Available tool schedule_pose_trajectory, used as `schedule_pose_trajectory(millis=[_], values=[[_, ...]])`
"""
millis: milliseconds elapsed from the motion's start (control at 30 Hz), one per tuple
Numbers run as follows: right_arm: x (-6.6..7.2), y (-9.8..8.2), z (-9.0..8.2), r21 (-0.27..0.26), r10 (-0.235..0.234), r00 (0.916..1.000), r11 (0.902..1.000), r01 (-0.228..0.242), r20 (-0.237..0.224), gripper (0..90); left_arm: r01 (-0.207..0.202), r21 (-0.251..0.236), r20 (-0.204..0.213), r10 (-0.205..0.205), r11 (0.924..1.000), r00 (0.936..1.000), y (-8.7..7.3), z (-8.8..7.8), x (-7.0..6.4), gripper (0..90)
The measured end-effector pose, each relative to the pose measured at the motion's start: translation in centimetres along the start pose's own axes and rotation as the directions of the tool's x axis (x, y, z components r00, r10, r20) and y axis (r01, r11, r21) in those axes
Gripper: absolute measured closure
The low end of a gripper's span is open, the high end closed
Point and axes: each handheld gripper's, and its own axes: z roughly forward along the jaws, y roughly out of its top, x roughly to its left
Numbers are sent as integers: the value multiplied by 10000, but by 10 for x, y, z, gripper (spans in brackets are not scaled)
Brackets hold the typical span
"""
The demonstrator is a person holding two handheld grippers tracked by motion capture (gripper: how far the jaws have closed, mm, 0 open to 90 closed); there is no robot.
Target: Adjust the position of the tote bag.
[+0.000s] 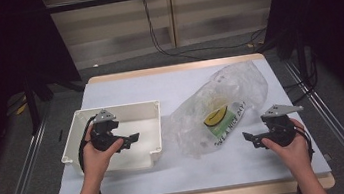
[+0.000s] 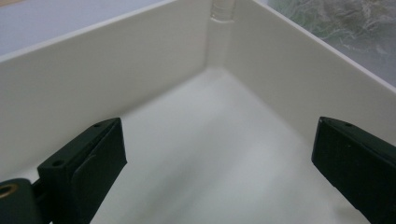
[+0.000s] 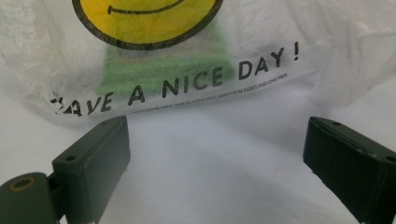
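Left gripper (image 1: 132, 138) is over the white box (image 1: 149, 111), jaws spread wide, nothing between them. In the left gripper view the two black jaws stand far apart w/ the box floor bare in the gap, pointing toward the corner where two white walls (image 2: 116, 74) meet. Left hand (image 1: 98, 154) grips the tool from the near side; cable loops down along the forearm.

Box sits on the left half of the table (image 1: 123, 85), on the pale cover, open top.

Right gripper (image 1: 249, 138) is on the right, near side, jaws wide apart too, holding nothing. It points left at the clear plastic bag (image 1: 231, 86), just short of its near edge, not touching as far as the high view tells. Right gripper view: bag (image 3: 327, 60) fills the far part, yellow smiley face (image 3: 144, 21) up top, "HAVE A NICE DAY !" lettering below it, sth green showing through the plastic (image 3: 140, 70). White table cover between the jaws.

Bag lies crumpled at centre-right of the table, just right of the box; can't tell if they touch. Right hand (image 1: 289, 144) holds the tool from the near-right.
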Motion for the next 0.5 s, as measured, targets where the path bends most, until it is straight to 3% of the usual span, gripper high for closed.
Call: schedule_pose_trajectory(millis=[300,500], values=[[6,8,17,24,-288,9994,9996,289,-176,98,92,80,-158,-91,9999,9998,-7,-7,-1,28],[6,13,30,47,-228,9997,9997,229,-106,152,141,199,-330,-135,9997,9994,-11,-11,-2,29]])
